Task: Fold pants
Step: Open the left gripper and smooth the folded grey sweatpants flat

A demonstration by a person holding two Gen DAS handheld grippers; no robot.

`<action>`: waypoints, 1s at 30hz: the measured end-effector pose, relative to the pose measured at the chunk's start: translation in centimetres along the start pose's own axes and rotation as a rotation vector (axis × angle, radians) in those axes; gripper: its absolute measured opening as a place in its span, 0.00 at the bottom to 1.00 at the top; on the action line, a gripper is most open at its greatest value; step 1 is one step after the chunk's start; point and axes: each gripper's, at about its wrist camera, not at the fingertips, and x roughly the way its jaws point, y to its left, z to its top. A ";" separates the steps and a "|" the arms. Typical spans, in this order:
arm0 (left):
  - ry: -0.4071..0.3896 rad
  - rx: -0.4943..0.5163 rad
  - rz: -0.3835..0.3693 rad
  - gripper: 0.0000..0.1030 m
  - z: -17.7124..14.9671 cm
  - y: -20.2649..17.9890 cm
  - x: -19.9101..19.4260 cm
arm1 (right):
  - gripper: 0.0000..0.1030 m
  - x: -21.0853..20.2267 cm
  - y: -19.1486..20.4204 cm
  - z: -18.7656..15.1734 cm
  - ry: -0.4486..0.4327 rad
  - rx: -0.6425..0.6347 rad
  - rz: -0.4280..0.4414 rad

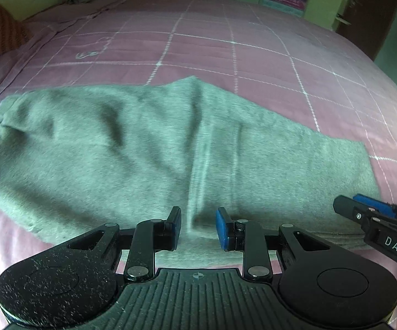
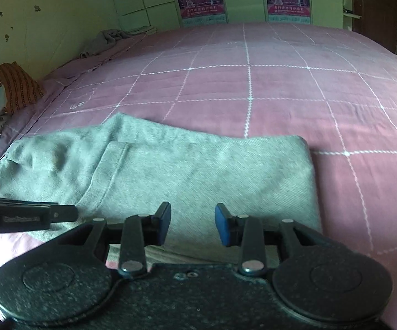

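Already the pants (image 1: 149, 148) lie folded into a grey band across the near part of the bed (image 1: 226, 49), on its pink checked cover, with one layer's hem crossing the top as a seam line. Both tongs hover just above the near edge. The left tongs (image 1: 198, 228) stand spread a little, nothing between the pads; the right tongs (image 2: 193, 224) are spread likewise and empty, the cloth showing through the gap. Each tool appears at the edge of the other's view, so they are near one another. My guess is the next fold needs a fresh grip on that near edge. The risk there is catching only the upper layer: the stack would then peel apart and the fold come out skewed. Bumps at the left end could also drag into creases if the pull is uneven, and the two tools might knock together.
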 end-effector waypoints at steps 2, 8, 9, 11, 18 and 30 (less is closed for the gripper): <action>0.002 -0.023 0.005 0.27 -0.1 1.2 -0.1 | 0.36 0.4 0.3 -0.2 0.012 0.006 0.000; 0.041 -0.084 0.018 0.27 -0.8 4.0 0.4 | 0.38 1.3 0.8 -1.8 0.070 0.002 -0.011; 0.043 -0.092 0.018 0.27 -0.8 4.2 0.4 | 0.39 1.1 0.8 -1.7 0.064 0.010 -0.005; 0.035 -0.099 0.023 0.27 -0.8 4.4 0.3 | 0.39 0.7 1.1 -1.6 0.051 0.002 0.002; 0.028 -0.101 0.047 0.27 -0.6 4.7 0.2 | 0.41 0.1 1.5 -1.3 0.038 0.004 0.023; 0.021 -0.088 0.075 0.27 -0.6 4.8 0.1 | 0.43 -0.5 2.0 -0.9 0.030 0.006 0.032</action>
